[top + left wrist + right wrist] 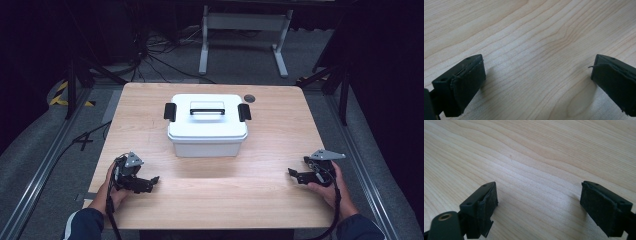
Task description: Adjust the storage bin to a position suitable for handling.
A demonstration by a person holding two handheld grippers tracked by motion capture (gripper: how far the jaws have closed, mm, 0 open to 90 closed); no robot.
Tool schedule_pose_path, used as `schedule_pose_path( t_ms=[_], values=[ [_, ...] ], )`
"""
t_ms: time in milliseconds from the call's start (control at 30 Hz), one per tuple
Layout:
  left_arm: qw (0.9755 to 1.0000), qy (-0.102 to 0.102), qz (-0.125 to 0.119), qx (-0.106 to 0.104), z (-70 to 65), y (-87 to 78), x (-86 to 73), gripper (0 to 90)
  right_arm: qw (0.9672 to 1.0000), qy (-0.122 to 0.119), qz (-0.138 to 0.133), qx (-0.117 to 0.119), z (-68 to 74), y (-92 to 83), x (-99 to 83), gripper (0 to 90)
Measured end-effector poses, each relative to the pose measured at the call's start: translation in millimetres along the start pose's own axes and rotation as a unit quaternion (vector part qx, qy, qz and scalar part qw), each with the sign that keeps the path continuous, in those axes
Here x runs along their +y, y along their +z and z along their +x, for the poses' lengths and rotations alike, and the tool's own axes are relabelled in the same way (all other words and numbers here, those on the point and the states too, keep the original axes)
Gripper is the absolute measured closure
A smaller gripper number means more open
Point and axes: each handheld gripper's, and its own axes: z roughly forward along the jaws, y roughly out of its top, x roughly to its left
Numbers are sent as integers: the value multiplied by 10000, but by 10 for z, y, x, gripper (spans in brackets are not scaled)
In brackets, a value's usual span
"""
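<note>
High view: we rest our left gripper [152,181] and right gripper [294,173] on the table [280,195], flanking the white box [207,131]. Both claws gape empty, ready for its side latches.

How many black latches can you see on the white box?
2: one latch on the left end of the lid, one latch on the right end. The far side is hidden.
</note>
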Motion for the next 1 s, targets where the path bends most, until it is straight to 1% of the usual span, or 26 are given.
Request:
schedule_pose_path(
  t_ms=[33, 67, 167, 333, 367, 433, 467, 500, 567, 600, 633, 700, 733, 767, 867, 900, 967, 1000],
  values=[
    [10000, 84, -14, 12, 14, 0, 3, 0, 10000, -2, 5, -13, -2, -3, -3, 142],
    [10000, 79, 1, -10, 15, -3, 0, 0, 10000, -7, 25, -9, -4, -7, -3, 141],
    [9997, 211, 29, -76, 42, -14, -1, 0, 10000, 4, 30, -12, -3, -9, -4, 141],
    [9997, 235, 24, -86, 48, -15, -2, 0, 10000, 9, 27, -7, -3, -5, 1, 141],
    [9997, 220, 39, -88, 46, -18, -5, 0, 10000, 0, 33, 2, -6, -6, 2, 142],
    [9999, 130, 54, -94, 32, -24, -13, 1, 10000, -23, 70, 29, -13, -11, 6, 144],
    [9999, 137, 59, -88, 32, -26, -16, 2, 9999, -32, 97, 43, -17, -15, 10, 147],
    [9998, 205, 23, -51, 37, -28, -18, 2, 9999, -43, 114, 56, -21, -18, 12, 152],
    [9999, 141, -17, -64, 24, -32, -35, 3, 9999, -31, 151, 46, -32, -26, 21, 182],
    [9998, 168, 2, -67, 27, -38, -37, 3, 9998, -37, 185, 69, -40, -36, 29, 208],
    [9997, 238, 17, -56, 39, -46, -37, 3, 9998, 9, 178, 97, -39, -45, 33, 236],
    [9997, 232, -5, -120, 43, -47, -48, 3, 9997, -2, 204, 140, -43, -63, 41, 236],
    [9993, 323, 22, -180, 62, -55, -50, 3, 9997, -22, 203, 144, -38, -67, 47, 238],
    [9992, 324, 20, -221, 69, -58, -53, 3, 9997, -28, 147, 193, -29, -96, 73, 246],
    [9991, 348, 39, -232, 80, -66, -58, 3, 9996, -133, 20, 231, -6, -189, 165, 266],
    [9991, 361, 37, -220, 83, -69, -60, 3, 9994, -263, 13, 235, 16, -236, 217, 275],
    [9993, 289, 20, -229, 77, -71, -71, 3, 9986, -426, 16, 318, 55, -322, 305, 307],
    [9991, 386, 2, -190, 92, -73, -70, 3, 9982, -505, -19, 318, 71, -356, 343, 309]
  ],
)
